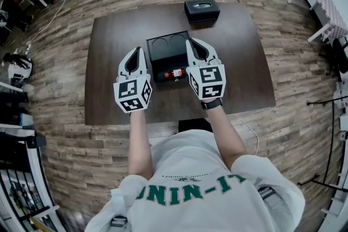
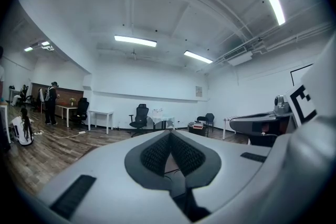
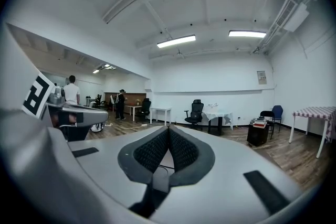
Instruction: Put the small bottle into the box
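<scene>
The table [image 1: 109,62] is dark brown and mostly bare. There is open room from the box [image 1: 160,54] out to the left edge, and an equally bare stretch from the box to the right edge. The box is black, open at the top, and sits about midway between the left and right edges, between the middle and the near edge. A strip of bare top runs between it and the near edge. At the far edge, a little right of centre, stands a black case [image 1: 202,10], well apart from the box. A wooden floor [image 1: 293,57] surrounds the table on all sides.

The small bottle [image 1: 174,73], with a red label, lies on its side at the near end of the box, within its outline. Whether it rests on the box's bottom cannot be told.

The left tongs [image 1: 139,50] hang over the bare table just left of the box. Their ribbed pads meet at the tips with nothing between them. The right tongs [image 1: 190,42] hang over the box's right wall with their pads likewise pressed together and empty. Their marker cube is just right of the bottle. Neither pair touches the bottle or the box.
</scene>
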### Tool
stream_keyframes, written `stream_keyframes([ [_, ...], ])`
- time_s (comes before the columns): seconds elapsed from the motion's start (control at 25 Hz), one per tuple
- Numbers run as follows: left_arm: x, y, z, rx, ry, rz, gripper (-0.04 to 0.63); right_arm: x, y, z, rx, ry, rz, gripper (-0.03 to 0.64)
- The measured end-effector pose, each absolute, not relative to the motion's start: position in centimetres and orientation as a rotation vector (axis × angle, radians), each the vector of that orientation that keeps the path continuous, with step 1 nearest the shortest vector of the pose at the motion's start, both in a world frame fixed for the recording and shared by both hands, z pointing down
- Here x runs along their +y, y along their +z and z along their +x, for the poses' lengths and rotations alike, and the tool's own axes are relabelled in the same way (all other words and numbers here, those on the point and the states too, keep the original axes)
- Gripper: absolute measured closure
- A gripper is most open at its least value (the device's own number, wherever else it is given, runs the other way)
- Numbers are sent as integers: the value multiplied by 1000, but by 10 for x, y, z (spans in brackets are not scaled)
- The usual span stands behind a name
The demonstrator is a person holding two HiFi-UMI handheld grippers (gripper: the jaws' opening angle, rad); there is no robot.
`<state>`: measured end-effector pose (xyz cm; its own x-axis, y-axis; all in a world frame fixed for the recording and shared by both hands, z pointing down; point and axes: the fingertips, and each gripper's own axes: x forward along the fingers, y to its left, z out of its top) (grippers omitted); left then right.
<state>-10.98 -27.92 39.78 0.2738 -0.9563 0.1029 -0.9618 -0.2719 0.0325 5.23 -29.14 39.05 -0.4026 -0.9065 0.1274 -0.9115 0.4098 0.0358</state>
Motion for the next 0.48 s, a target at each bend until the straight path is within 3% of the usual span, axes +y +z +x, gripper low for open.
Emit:
stream_keyframes([
  [0.48, -289, 408, -101, -1804, 62, 2461, 583, -298, 399, 42, -2552, 60, 1584, 601],
])
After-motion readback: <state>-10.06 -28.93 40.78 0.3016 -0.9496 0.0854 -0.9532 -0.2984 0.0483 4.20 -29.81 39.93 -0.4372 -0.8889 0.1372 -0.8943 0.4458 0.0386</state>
